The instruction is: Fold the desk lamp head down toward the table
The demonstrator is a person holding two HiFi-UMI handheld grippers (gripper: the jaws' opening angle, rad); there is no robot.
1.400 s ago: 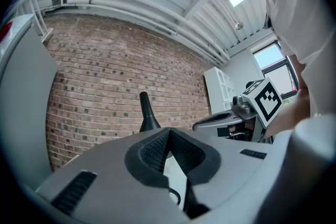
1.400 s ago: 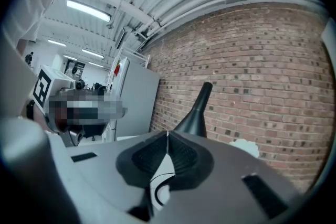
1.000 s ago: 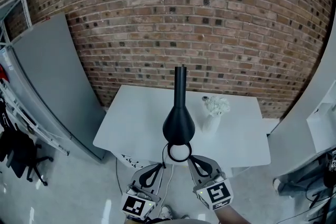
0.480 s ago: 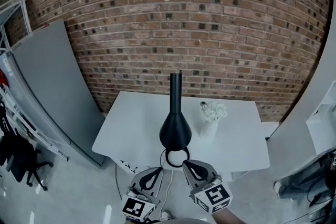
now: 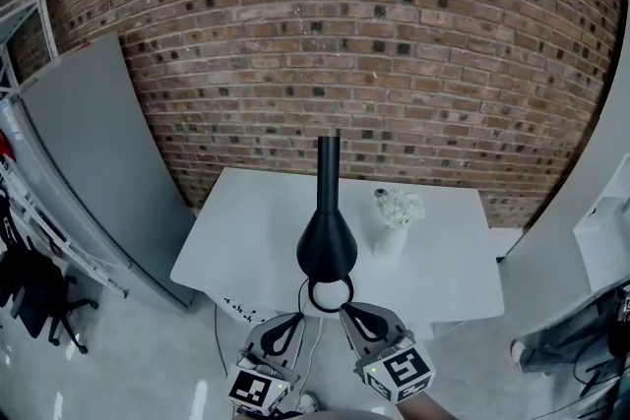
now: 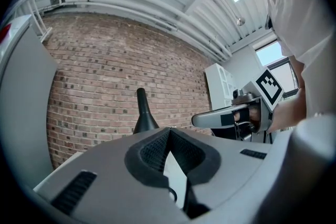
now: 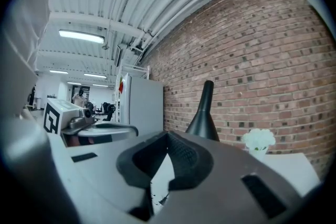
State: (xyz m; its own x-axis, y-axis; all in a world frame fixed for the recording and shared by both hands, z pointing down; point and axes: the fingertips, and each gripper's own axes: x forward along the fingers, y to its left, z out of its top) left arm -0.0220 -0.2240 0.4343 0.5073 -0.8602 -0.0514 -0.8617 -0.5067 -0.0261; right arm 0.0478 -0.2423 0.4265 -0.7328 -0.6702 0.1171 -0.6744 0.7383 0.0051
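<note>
The black desk lamp (image 5: 327,236) stands on the white table (image 5: 246,231), with its cone-shaped body widening toward me and its narrow neck pointing up. A black ring (image 5: 329,292) sits at its near end. My left gripper (image 5: 300,315) is just left of the ring and my right gripper (image 5: 346,312) just right of it. Both are shut with nothing between the jaws and are apart from the lamp. The lamp (image 6: 143,115) rises beyond the left gripper (image 6: 169,131), and the lamp (image 7: 205,113) also stands beyond the right gripper (image 7: 167,137).
A white vase of white flowers (image 5: 396,216) stands on the table right of the lamp. A brick wall (image 5: 394,64) backs the table. A grey panel (image 5: 98,162) leans at the left, with a black chair (image 5: 39,295) below it. A white panel (image 5: 581,211) stands at the right.
The view has shifted a little, so the lamp and vase sit slightly lower and to the left. Both grippers stay shut beside the ring. The right gripper's marker cube has rolled slightly.
</note>
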